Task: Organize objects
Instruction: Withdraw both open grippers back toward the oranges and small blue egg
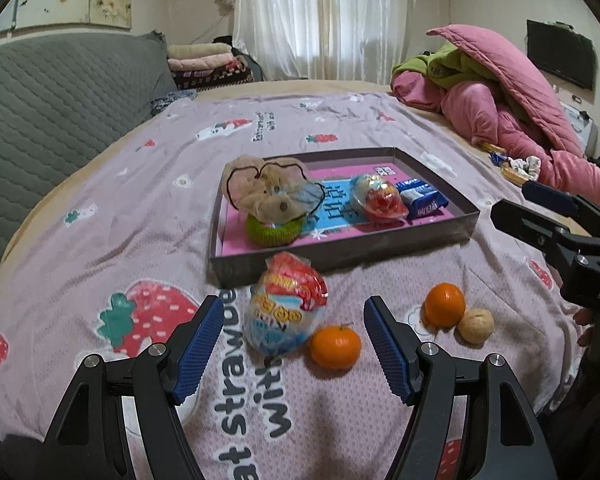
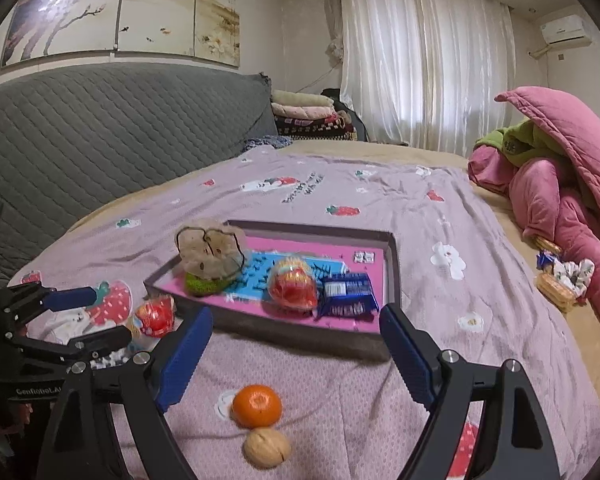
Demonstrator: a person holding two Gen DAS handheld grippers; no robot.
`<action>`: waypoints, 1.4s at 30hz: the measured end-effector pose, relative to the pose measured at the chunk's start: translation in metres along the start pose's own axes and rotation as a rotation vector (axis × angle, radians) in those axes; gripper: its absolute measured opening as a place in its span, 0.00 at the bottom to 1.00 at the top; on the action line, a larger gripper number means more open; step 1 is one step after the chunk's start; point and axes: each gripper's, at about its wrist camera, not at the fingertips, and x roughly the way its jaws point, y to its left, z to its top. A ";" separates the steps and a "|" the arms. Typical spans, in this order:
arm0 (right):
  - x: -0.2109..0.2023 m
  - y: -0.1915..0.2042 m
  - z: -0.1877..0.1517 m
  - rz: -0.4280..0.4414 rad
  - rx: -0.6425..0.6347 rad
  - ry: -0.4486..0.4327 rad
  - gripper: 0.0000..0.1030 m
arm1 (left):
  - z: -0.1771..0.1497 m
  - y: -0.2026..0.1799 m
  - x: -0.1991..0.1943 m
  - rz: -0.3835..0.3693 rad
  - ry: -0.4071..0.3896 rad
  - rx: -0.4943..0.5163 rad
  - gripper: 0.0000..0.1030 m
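A shallow dark box point(image 1: 440, 236) point(image 2: 392, 280) with a pink floor sits on the bed. It holds a fabric scrunchie pile point(image 1: 266, 196) point(image 2: 210, 258), a red snack packet point(image 1: 378, 198) point(image 2: 292, 286) and a blue biscuit pack point(image 1: 422, 198) point(image 2: 348, 294). In front of the box lie a red and blue snack bag point(image 1: 286, 306) point(image 2: 154, 316), two mandarins point(image 1: 335, 347) point(image 1: 444, 305) point(image 2: 257, 406) and a walnut point(image 1: 476, 325) point(image 2: 266, 448). My left gripper point(image 1: 294, 346) point(image 2: 84, 316) is open around the snack bag. My right gripper point(image 2: 296, 354) point(image 1: 512, 204) is open above the mandarin and walnut.
A lilac strawberry blanket point(image 1: 100, 248) point(image 2: 440, 360) covers the bed. Pink quilts point(image 1: 500, 120) point(image 2: 560, 184) are piled at the right, with loose snack packs point(image 1: 512, 166) point(image 2: 556, 280) beside them. A grey padded headboard point(image 1: 52, 96) point(image 2: 100, 136) stands at the left.
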 end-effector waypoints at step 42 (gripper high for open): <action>0.007 0.012 -0.069 0.015 -0.067 0.128 0.83 | -0.021 0.002 0.019 0.006 0.059 -0.023 0.72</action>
